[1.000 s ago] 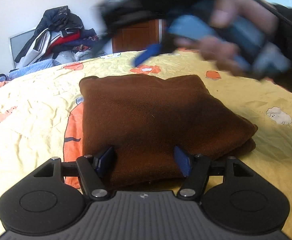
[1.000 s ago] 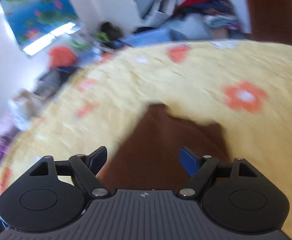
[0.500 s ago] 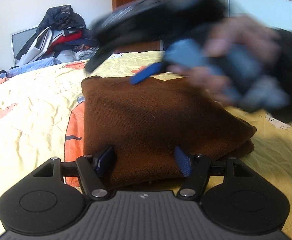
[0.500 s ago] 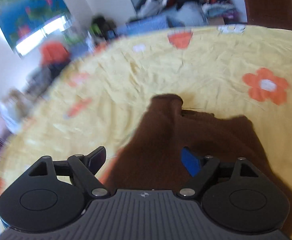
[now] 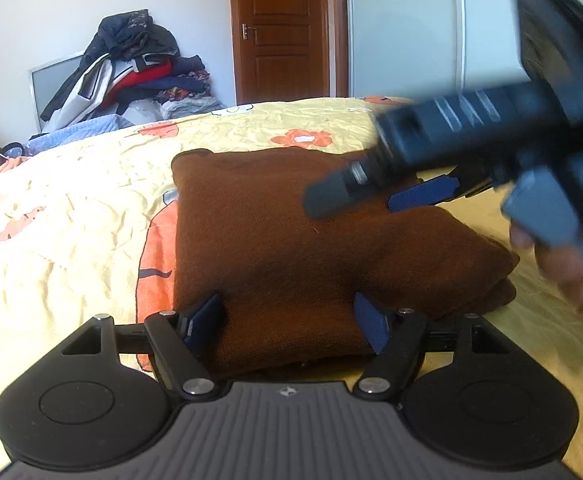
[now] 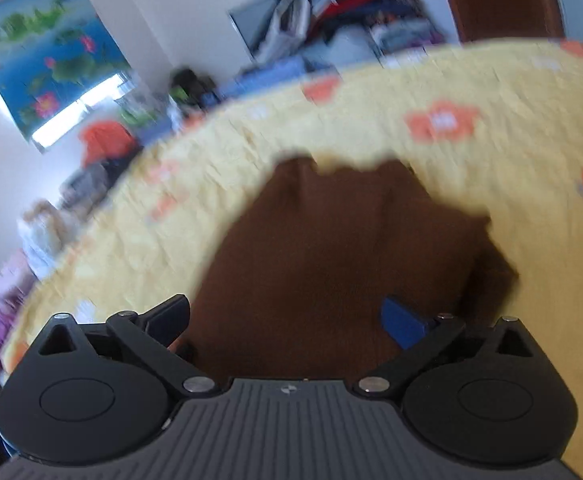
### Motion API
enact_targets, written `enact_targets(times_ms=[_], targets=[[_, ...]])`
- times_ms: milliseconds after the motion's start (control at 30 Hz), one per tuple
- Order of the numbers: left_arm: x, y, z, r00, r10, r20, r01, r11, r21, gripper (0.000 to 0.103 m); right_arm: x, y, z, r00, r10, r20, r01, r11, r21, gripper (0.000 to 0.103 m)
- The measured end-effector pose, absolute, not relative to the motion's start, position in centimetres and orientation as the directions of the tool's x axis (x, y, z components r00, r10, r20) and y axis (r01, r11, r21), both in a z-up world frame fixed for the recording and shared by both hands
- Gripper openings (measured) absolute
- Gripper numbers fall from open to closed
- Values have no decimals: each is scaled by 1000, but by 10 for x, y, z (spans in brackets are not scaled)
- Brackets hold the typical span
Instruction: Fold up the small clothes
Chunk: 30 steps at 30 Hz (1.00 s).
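A folded brown knit garment (image 5: 291, 248) lies on the yellow flowered bedsheet (image 5: 71, 224). My left gripper (image 5: 289, 322) is open, its blue fingers either side of the garment's near edge without closing on it. My right gripper (image 6: 285, 318) is open above the same brown garment (image 6: 331, 248), blurred by motion. In the left wrist view the right gripper (image 5: 391, 192) hangs over the garment's far right part, held by a hand.
A heap of clothes (image 5: 131, 76) is piled by the wall beyond the bed, beside a brown wooden door (image 5: 283, 32). A picture of water lilies (image 6: 47, 60) hangs on the wall. Clutter lies beside the bed's left side (image 6: 103, 152).
The right gripper has swung from above the garment's far left edge to its right side and come lower over it. The left gripper and the garment have stayed in place.
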State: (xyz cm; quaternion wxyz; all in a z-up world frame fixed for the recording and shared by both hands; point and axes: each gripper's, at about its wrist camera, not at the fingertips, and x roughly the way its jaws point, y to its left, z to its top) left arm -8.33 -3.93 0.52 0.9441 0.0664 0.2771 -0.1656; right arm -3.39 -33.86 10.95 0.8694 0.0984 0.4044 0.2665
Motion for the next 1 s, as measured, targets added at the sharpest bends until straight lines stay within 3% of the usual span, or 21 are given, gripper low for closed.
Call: enact_targets(times_ms=[67,167,333,500,633,1000], targets=[[-85,-38,6,797,-263,-543,338,940,40,77,-46,-338,106,554,540,-633,-448,835,320,99],[-92,-27,10,803,-230,-550,271,962,-6,87,-63,-337,125,593,496,-634,-401,865,301,102],[-111,-5,13,784,-199,-588,168,980,-106,87,-110,-357,133,718,360,-596,-301,932,201,103],[-127,-11,2,774,-142,-617,142,989,-50,91,-136,-373,90,699,170,-694,-138,985,102,103],[-122,-13,-1,765,-72,-640,76,997,-22,103,-152,-354,76,749,34,-662,-117,990,-81,103],[-119,-13,-4,766,-59,-640,67,998,-12,103,-152,-346,73,757,-2,-653,-56,996,-68,103]])
